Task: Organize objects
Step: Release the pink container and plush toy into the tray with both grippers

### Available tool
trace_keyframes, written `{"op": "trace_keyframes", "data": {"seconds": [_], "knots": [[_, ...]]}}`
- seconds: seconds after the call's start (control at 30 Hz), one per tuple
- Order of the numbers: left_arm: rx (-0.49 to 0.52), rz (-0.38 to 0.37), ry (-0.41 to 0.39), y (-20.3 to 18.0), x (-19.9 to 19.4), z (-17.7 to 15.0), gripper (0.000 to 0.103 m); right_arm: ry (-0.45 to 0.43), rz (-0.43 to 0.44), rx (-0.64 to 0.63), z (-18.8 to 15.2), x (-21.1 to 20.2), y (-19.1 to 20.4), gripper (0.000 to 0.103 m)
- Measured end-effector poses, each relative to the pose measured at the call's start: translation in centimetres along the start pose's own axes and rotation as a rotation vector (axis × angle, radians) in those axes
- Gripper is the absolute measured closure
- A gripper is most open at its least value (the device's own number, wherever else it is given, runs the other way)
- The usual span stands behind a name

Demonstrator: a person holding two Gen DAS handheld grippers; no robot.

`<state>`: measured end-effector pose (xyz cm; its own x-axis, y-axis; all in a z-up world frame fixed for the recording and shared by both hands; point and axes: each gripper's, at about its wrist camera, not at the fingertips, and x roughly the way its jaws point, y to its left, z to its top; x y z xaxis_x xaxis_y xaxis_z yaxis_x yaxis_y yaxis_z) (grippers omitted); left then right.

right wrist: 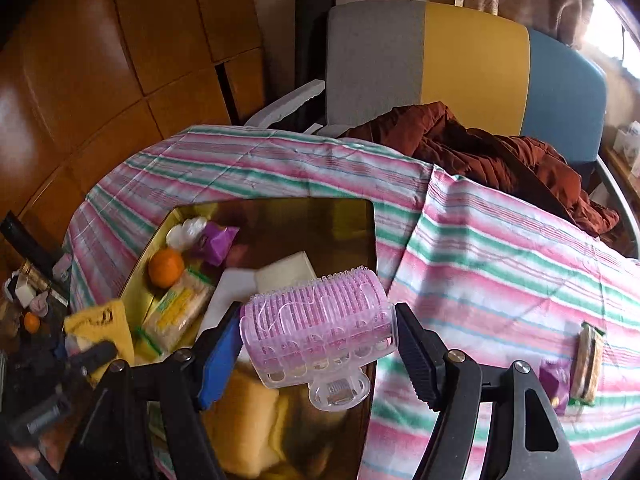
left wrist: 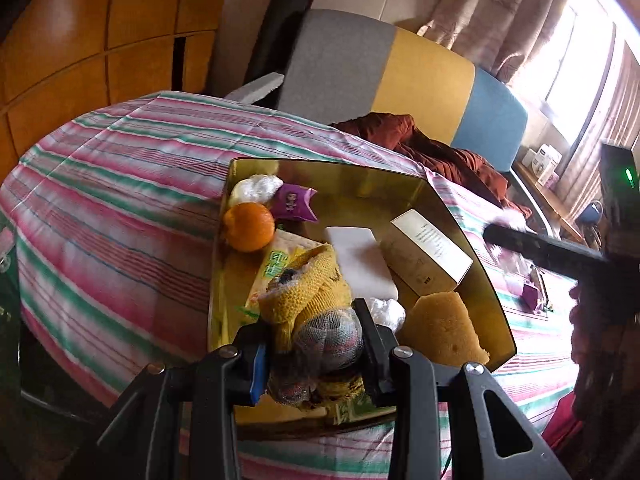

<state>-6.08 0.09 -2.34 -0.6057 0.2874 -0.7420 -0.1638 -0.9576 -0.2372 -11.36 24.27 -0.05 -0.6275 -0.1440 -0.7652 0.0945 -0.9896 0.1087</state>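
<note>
- Gold tray [left wrist: 460, 216] on striped surface [left wrist: 120, 200], crowded.
- Left gripper [left wrist: 316, 356]: jaws clamp yellow knit bundle [left wrist: 308, 300] over tray.
- Right gripper [right wrist: 320, 344]: jaws hold pink hair roller [right wrist: 320, 320].
- Risk: roller lands on rim, rolls off.

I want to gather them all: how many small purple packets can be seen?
2. One purple packet lies in the gold tray by the orange; the other packet lies on the striped cloth outside it. Others may be hidden.
</note>
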Motion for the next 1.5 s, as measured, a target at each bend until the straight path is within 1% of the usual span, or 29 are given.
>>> {"op": "trace_keyframes", "data": {"seconds": [0.17, 0.3, 0.37, 0.43, 0.47, 0.63, 0.73, 0.8, 0.87, 0.93, 1.07, 1.17, 1.23, 1.37, 1.5], "knots": [[0.010, -0.004, -0.007, -0.7, 1.3, 1.5, 0.067, 0.014, -0.003, 0.017, 2.8, 2.5, -0.3, 0.030], [0.016, -0.006, 0.015, -1.0, 2.8, 2.2, 0.067, 0.022, -0.011, 0.053, 4.9, 5.0, -0.7, 0.029], [0.024, 0.000, 0.025, -1.2, 3.4, 2.1, 0.067, 0.022, -0.017, 0.077, 5.9, 6.2, -1.0, 0.023], [0.029, 0.004, 0.039, -1.4, 4.1, 2.1, 0.067, 0.025, -0.019, 0.098, 6.4, 7.0, -1.4, 0.011], [0.031, 0.006, 0.046, -1.4, 4.4, 2.1, 0.067, 0.025, -0.023, 0.103, 6.5, 7.1, -1.6, 0.009], [0.029, 0.021, 0.058, -1.1, 5.4, 2.2, 0.067, 0.029, -0.015, 0.136, 5.0, 6.2, -2.6, 0.008], [0.023, 0.025, 0.067, -1.1, 6.0, 2.2, 0.066, 0.041, -0.030, 0.131, 3.6, 5.7, -2.6, 0.007], [0.025, 0.027, 0.065, -1.2, 6.3, 2.3, 0.066, 0.046, -0.024, 0.131, 2.9, 5.5, -2.4, 0.006], [0.026, 0.032, 0.070, -1.4, 6.5, 2.3, 0.061, 0.048, -0.023, 0.127, 2.4, 5.3, -2.1, 0.005], [0.016, 0.028, 0.082, -1.4, 6.6, 2.3, 0.053, 0.047, -0.022, 0.117, 1.9, 5.0, -1.8, 0.004], [0.000, 0.041, 0.113, -1.1, 6.7, 1.8, 0.051, 0.044, -0.019, 0.110, 1.1, 4.3, -1.2, 0.004], [-0.032, 0.047, 0.118, -0.3, 6.1, 1.2, 0.049, 0.033, -0.022, 0.096, 0.5, 3.5, -0.7, 0.003], [-0.051, 0.049, 0.113, 0.2, 5.6, 0.8, 0.046, 0.027, -0.024, 0.089, 0.2, 2.9, -0.3, 0.002], [-0.085, 0.045, 0.089, 1.3, 3.9, 0.4, 0.045, 0.014, -0.021, 0.082, -0.7, 1.7, 0.3, 0.002], [-0.100, 0.067, 0.067, 2.2, 2.7, 0.1, 0.045, -0.002, -0.032, 0.056, -1.8, 0.5, 1.4, 0.000]]}}
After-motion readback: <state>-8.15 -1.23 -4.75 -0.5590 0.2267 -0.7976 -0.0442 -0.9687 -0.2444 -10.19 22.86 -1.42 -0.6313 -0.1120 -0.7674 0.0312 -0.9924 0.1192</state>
